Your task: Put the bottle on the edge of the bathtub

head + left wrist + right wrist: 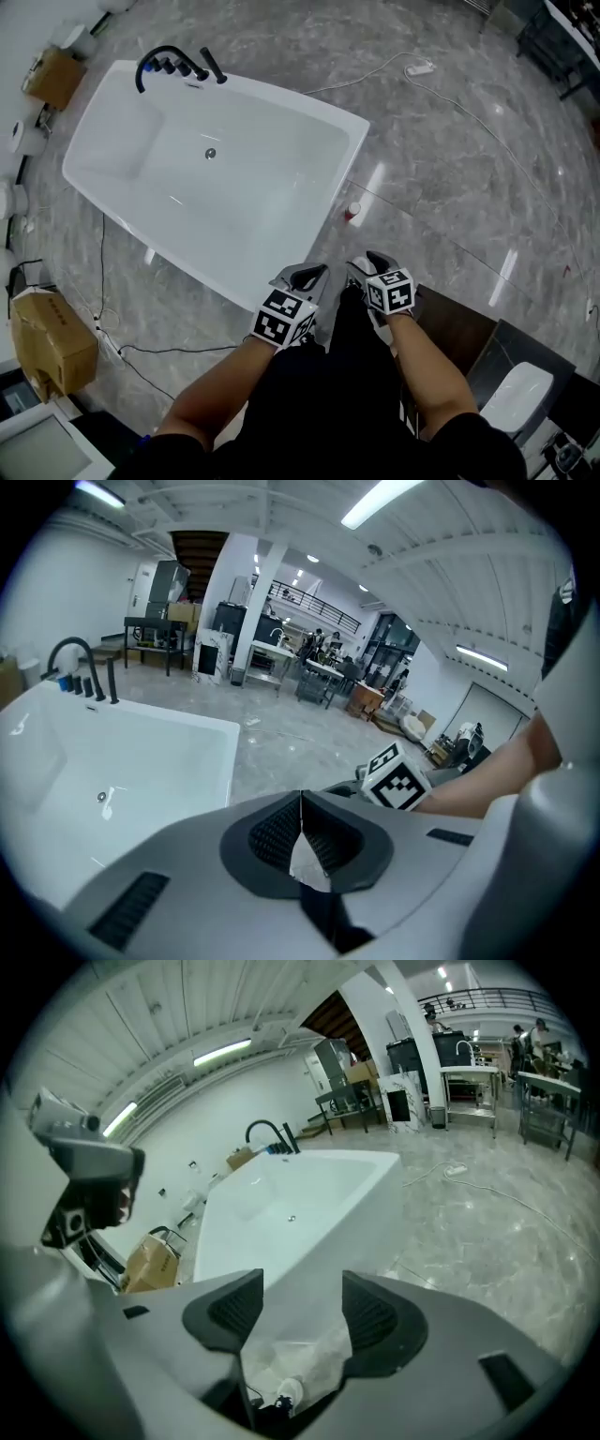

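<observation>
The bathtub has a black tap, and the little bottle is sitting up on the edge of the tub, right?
Not quite. The bottle isn't on the edge. It sits down on the grey floor, just beside the bathtub. The head view shows this. You're right that the tap is black.

Mid-frame in the head view, a small object (352, 210) stands on the floor (450, 141) just beside the bathtub (253, 197) corner, too small to identify. At the bottom of the right gripper view, crumpled clear material (298, 1358) with a white cap (287, 1393) is unclear. In the upper middle of the left gripper view, distant people (319, 641) are tiny.
</observation>
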A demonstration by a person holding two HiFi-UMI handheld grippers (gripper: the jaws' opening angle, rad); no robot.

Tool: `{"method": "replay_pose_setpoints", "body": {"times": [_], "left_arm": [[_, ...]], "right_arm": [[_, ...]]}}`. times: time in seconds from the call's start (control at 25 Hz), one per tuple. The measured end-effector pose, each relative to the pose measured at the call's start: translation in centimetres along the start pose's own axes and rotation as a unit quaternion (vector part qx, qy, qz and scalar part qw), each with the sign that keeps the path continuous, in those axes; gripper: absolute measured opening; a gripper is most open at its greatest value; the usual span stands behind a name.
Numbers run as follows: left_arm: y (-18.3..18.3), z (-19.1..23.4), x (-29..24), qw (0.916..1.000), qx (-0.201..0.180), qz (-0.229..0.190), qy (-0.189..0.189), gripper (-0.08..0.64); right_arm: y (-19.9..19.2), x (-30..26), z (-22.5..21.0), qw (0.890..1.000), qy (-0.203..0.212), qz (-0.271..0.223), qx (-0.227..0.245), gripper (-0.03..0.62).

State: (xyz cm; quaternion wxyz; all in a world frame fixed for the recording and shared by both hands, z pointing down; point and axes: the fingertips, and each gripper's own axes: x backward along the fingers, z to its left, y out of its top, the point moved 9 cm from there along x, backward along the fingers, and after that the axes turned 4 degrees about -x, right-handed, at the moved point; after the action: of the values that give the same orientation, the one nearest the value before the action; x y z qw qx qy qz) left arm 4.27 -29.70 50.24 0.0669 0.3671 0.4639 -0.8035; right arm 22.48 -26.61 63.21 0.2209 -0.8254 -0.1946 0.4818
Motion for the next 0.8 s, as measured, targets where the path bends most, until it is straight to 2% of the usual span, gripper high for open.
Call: {"method": "replay_pose_setpoints", "body": {"times": [0.16,0.32,0.44,0.52,0.64,0.8], "left_arm": [[1.3,-1.0,2.7,0.9999,-0.011,-0.010,-0.004,0.017],[2.9,-1.3,5.6,0.9992,-0.025,-0.029,0.008,0.017],[4.0,-1.6,7.9,0.9979,-0.019,-0.058,0.022,0.017],[4.1,-2.1,9.3,0.9968,-0.023,-0.073,0.023,0.017],[3.4,-2.8,10.4,0.9961,-0.043,-0.075,0.018,0.017],[2.3,-4.4,12.7,0.9943,-0.040,-0.098,0.009,0.017]], "right_arm": [[3.0,5.8,3.3,0.999,0.023,-0.041,-0.005,0.262],[5.9,10.7,5.3,0.995,0.017,-0.101,-0.012,0.050],[7.7,13.4,6.8,0.989,0.033,-0.141,-0.027,0.037],[8.6,15.4,8.4,0.984,0.050,-0.168,-0.019,0.035],[9.5,18.4,10.8,0.975,0.071,-0.209,-0.012,0.035],[8.3,20.2,14.3,0.974,0.069,-0.212,0.032,0.035]]}}
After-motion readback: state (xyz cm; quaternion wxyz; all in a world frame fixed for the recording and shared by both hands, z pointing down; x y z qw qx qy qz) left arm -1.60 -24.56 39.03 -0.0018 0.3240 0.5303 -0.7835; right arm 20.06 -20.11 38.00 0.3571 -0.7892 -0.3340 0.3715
